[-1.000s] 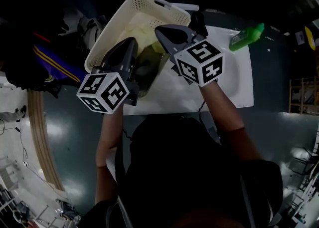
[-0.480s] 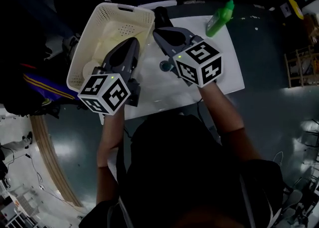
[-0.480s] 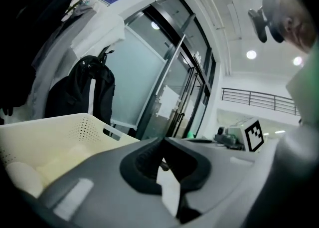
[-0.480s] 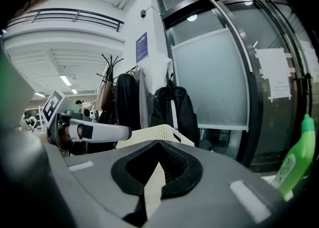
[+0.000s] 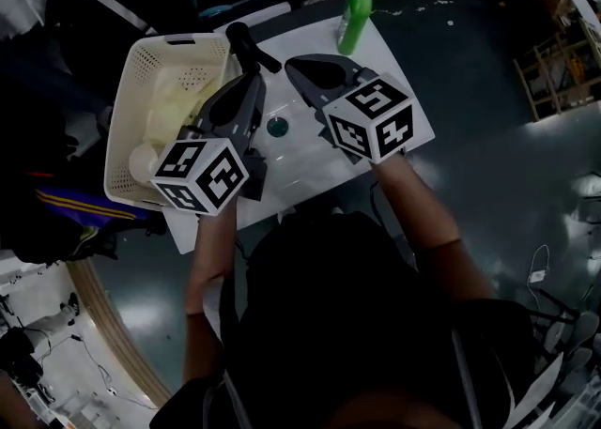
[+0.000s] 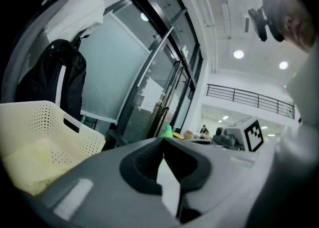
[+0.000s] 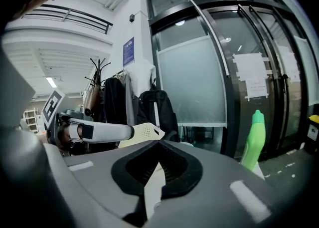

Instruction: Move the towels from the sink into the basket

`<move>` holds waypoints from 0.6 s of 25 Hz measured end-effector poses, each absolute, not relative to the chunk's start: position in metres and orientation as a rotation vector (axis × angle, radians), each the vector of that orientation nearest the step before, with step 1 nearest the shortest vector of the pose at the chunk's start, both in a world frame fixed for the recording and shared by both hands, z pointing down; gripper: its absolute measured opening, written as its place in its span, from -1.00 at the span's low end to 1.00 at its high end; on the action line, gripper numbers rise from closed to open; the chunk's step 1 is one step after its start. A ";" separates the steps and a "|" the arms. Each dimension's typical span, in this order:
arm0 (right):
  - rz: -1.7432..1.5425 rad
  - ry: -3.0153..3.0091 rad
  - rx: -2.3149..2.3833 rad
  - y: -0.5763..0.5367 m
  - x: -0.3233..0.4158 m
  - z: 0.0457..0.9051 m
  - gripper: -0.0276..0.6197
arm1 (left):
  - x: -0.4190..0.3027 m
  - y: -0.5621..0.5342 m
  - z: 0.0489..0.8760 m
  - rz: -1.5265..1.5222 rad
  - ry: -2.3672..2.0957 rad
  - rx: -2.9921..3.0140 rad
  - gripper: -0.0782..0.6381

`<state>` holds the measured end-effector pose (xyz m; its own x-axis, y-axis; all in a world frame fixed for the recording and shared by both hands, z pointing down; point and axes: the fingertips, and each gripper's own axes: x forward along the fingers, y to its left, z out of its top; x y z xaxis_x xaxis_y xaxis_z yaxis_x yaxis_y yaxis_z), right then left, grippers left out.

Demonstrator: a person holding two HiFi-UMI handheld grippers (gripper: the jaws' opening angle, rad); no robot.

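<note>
Head view, from above: a white sink (image 5: 315, 169) sits at the centre of the picture. Touching its edge at nine o'clock stands a cream perforated basket (image 5: 127, 103), and the pale yellow towels (image 5: 174, 103) lie inside it. A green bottle (image 5: 354, 16) stands upright at the sink's one o'clock corner, with a black tap (image 5: 250, 48) at eleven o'clock. The left claw (image 5: 252, 82) and right claw (image 5: 295, 65) hover side by side over the sink, both pointing toward twelve o'clock.

Left gripper view: the left claw (image 6: 163, 138) has its jaws together with nothing between them. The basket (image 6: 55, 124) is at nine o'clock, with yellow towel (image 6: 27, 164) showing over its rim.

Right gripper view: the right claw (image 7: 158, 142) is also closed and empty. A corner of the basket (image 7: 138, 133) shows at eleven o'clock of the tips, and the green bottle (image 7: 255, 139) at three o'clock.
</note>
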<state>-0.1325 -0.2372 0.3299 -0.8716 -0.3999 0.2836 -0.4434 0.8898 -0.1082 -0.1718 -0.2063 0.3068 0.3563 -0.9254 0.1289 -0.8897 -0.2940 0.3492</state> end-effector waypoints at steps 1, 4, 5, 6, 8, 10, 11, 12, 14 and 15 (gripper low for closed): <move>0.256 -2.802 0.650 -0.238 -0.126 0.330 -0.92 | -0.164 -0.208 0.308 -0.133 -1.578 2.275 -0.76; 0.272 -2.798 0.686 -0.238 -0.109 0.331 -0.92 | -0.144 -0.212 0.310 -0.122 -1.533 2.302 -0.76; 0.274 -2.793 0.699 -0.238 -0.103 0.332 -0.92 | -0.138 -0.213 0.311 -0.118 -1.518 2.310 -0.76; 0.278 -2.788 0.712 -0.237 -0.098 0.333 -0.92 | -0.132 -0.214 0.312 -0.115 -1.503 2.316 -0.76; 0.292 -2.774 0.734 -0.236 -0.087 0.338 -0.92 | -0.121 -0.216 0.317 -0.104 -1.480 2.321 -0.76; 0.319 -2.760 0.749 -0.235 -0.078 0.344 -0.92 | -0.112 -0.217 0.323 -0.078 -1.468 2.326 -0.76; 0.335 -2.755 0.755 -0.234 -0.074 0.347 -0.92 | -0.108 -0.217 0.327 -0.060 -1.465 2.330 -0.76; 0.350 -2.750 0.760 -0.233 -0.071 0.350 -0.92 | -0.104 -0.216 0.331 -0.045 -1.460 2.333 -0.76; 0.371 -2.740 0.767 -0.230 -0.066 0.355 -0.92 | -0.097 -0.214 0.339 -0.036 -1.441 2.326 -0.76; 0.378 -2.735 0.768 -0.228 -0.064 0.357 -0.92 | -0.096 -0.213 0.343 -0.037 -1.433 2.318 -0.76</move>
<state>-0.0643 -0.2281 0.3574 -0.8210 -0.4662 0.3295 -0.5381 0.8247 -0.1741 -0.0957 -0.2132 0.3429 0.4705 -0.8616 0.1905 -0.8505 -0.3853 0.3580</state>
